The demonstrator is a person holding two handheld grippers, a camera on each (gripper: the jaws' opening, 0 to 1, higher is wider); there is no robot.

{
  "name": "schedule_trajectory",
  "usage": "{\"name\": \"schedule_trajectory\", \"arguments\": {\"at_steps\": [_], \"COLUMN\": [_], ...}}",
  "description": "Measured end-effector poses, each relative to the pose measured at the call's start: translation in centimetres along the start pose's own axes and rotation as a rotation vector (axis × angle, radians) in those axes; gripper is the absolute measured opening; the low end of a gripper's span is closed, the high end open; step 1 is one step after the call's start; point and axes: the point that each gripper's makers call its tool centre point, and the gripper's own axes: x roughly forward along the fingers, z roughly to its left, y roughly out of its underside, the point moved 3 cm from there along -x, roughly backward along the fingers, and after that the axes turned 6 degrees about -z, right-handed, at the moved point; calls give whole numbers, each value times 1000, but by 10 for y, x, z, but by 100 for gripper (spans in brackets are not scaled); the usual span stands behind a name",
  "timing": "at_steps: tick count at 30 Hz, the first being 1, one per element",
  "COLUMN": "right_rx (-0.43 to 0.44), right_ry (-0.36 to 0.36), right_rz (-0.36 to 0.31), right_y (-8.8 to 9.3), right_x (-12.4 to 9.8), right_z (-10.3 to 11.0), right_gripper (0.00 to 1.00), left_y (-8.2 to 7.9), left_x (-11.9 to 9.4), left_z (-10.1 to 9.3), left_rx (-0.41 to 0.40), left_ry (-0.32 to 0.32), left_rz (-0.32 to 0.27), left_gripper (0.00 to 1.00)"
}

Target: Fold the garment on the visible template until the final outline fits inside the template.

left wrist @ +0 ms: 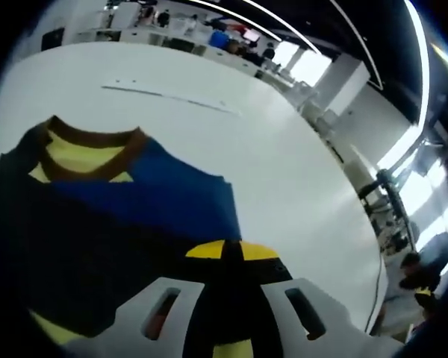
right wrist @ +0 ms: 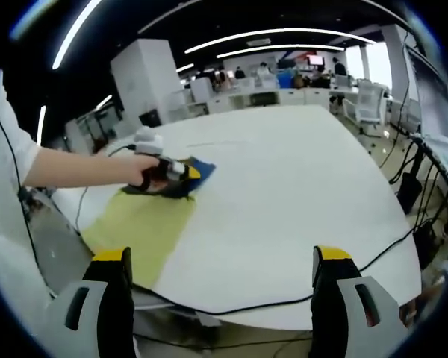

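No text, label or number is legible anywhere.

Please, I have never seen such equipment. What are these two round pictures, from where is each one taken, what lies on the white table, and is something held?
A person holds a two-jaw tool in each hand, each carrying a fisheye camera. The left gripper view looks along the left gripper, whose jaws appear shut on the blue garment with its brown collar. The right gripper view looks past the right gripper, whose jaws stand wide apart and hold nothing. Farther off, it shows the person's hand working the other tool on the garment, which lies partly on a yellow-green sheet, probably the template, on the white table.
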Motion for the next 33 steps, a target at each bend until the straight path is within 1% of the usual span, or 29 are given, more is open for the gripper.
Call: {"name": "schedule_trajectory", "arguments": {"at_steps": [5,14,16,18,19,21,26,28,33], "right_rx": [6,12,11,8,7,3,-8,-10,-21], "right_ry": [7,12,11,7,6,0,-17,-25,-42], "right_rz": [0,-2,-5,-5,-6,-7,-7,-10,-13], "right_y": [1,1,-1,-3,-4,-6,-10,-13,-18], "right_x": [-2,-3,-2,-1,0,2,10,14,22], "right_z": [0,2,4,7,8,11,21,25,39], "right_gripper": [100,100,100,100,100,100,100,100,100], "left_y": [1,-1,-1,0,0,-1,-3,-5,-9], "left_x": [2,-1,-2,-3,-4,-7,-17,-25,-40], "left_z": [-4,-2,-4,-5,-5,-4,3,8,23], "left_rx": [1,-5,-1,11,16,24,51,71,86], "left_ry": [9,17,36,50,55,60,79,82,81], "left_rz": [2,4,12,22,23,24,29,25,25], "left_gripper": [4,4,6,10,13,14,17,18,23]}}
